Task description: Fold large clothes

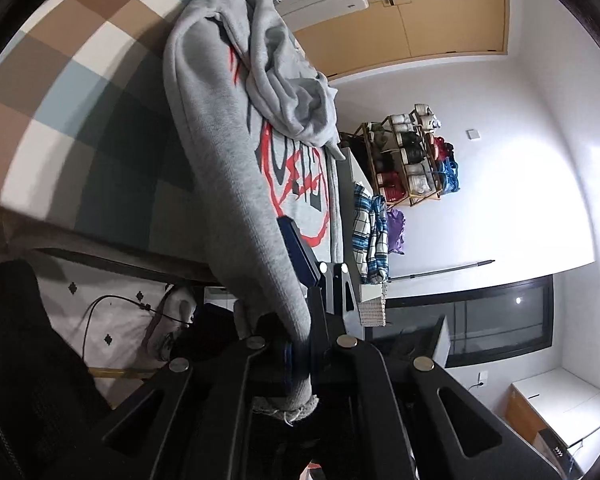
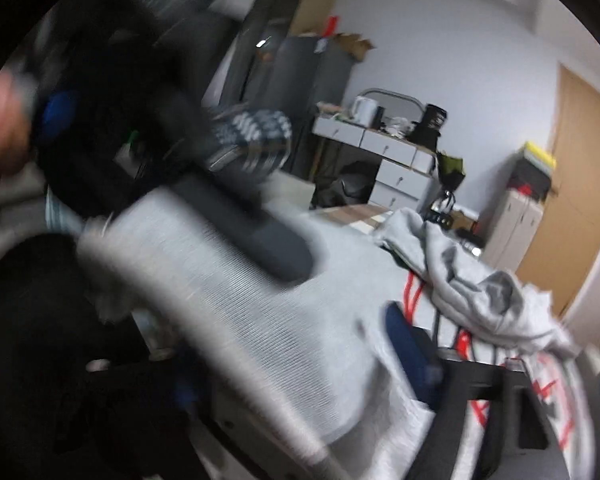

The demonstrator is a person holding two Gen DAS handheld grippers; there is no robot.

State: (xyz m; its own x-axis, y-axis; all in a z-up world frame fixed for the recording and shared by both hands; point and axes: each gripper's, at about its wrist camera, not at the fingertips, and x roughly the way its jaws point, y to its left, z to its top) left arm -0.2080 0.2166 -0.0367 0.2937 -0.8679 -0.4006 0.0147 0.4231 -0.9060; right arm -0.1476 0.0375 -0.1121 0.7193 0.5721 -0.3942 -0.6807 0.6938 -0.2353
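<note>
Hoodie sleeve btwn L gripper jaws

Grey sweatshirt: soft, matt fleecy knit cloth with a frayed cuff; left tongs: matt black plastic.

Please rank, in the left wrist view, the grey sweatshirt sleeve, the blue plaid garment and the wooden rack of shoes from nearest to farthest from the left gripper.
1. Grey sweatshirt sleeve: clamped in the left gripper, running up and away from it.
2. Blue plaid garment: hanging off the bed's edge, to the gripper's right.
3. Wooden rack of shoes: against the far white wall, upper right.
</note>
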